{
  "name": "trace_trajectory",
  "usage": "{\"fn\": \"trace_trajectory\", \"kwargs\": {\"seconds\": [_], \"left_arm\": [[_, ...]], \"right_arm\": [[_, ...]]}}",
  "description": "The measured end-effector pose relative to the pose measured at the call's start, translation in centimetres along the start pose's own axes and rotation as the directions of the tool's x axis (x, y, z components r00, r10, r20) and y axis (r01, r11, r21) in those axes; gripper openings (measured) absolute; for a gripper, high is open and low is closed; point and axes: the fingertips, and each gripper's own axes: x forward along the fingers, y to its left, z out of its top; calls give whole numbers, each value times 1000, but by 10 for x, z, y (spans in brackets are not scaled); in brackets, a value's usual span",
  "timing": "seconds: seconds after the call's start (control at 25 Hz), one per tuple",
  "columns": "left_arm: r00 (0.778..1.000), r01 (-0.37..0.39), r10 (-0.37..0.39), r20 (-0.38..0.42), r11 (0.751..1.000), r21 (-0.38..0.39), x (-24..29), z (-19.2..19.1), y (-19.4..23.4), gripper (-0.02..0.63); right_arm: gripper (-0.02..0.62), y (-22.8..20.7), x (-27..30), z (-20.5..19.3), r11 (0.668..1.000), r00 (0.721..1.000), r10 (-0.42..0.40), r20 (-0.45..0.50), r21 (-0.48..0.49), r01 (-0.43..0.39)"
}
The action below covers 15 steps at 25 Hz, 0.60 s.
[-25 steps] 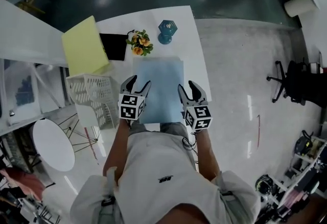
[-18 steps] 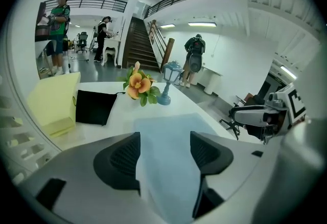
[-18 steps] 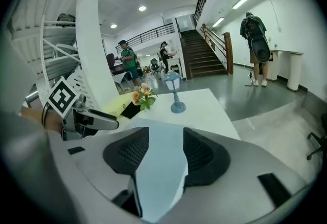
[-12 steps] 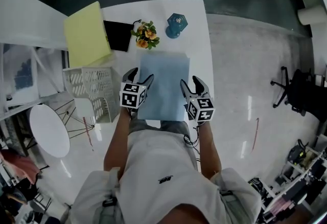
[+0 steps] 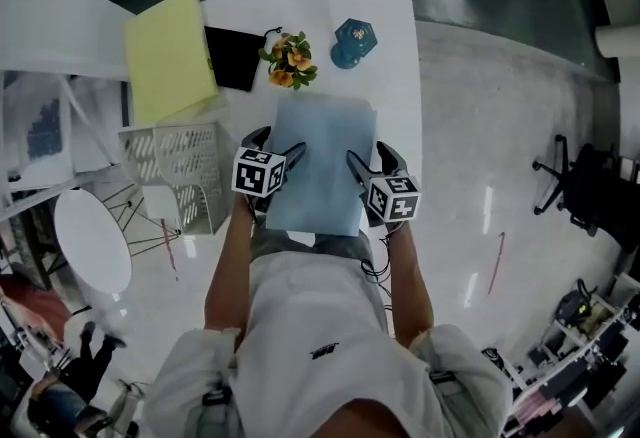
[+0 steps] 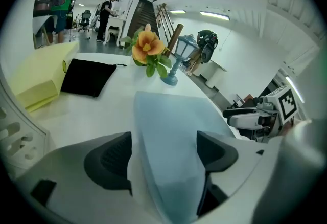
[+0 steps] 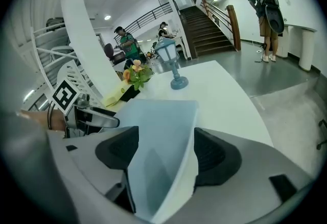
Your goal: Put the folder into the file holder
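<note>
Nearest to me, both claws stood released. The left gripper (image 5: 280,143) and the right gripper (image 5: 368,154) had just been opening, each with a long edge of the folder (image 5: 322,161) between its jaws, and the pads stood clear of it. In both gripper views the sheet rose a little where it passed between the jaws.

The pale blue folder lay on the white table (image 5: 395,96) between the two grippers. Its long axis ran straight away from me, and its far short edge pointed at the flowers (image 5: 290,61). Its near short edge sat at the table's near edge; I could not tell whether it overhung, since my own body cut that part off in the head view.

To the left of the left gripper stood the white slatted file holder (image 5: 185,181), apart from the folder. I could not make out its inside through the slats.

Farther off, a yellow folder (image 5: 168,54) lay beyond the holder, with a black pouch (image 5: 235,56) just beside it. A blue lantern (image 5: 352,41) stood near the flowers at the table's far end.
</note>
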Motion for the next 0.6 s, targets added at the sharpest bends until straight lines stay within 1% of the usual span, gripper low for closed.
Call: {"fn": "trace_trajectory", "kwargs": {"seconds": [0.12,0.28,0.4,0.6], "left_arm": [[999,25,-25,-27,1000,-16,6,-5,-1,403],[997,54,-57,-45,997,-51,10,-8,-1,402],[996,73,-76,-49,995,-64,12,-9,-3,394],[997,71,-73,-34,996,-58,4,-6,-5,390]], "right_arm": [[341,0,8,-6,1000,999,21,-36,23,-21],[342,-1,17,-14,999,998,22,-67,47,-19],[337,-5,19,-15,998,998,5,-64,58,-1],[311,-2,14,-5,998,999,-22,-37,57,24]]}}
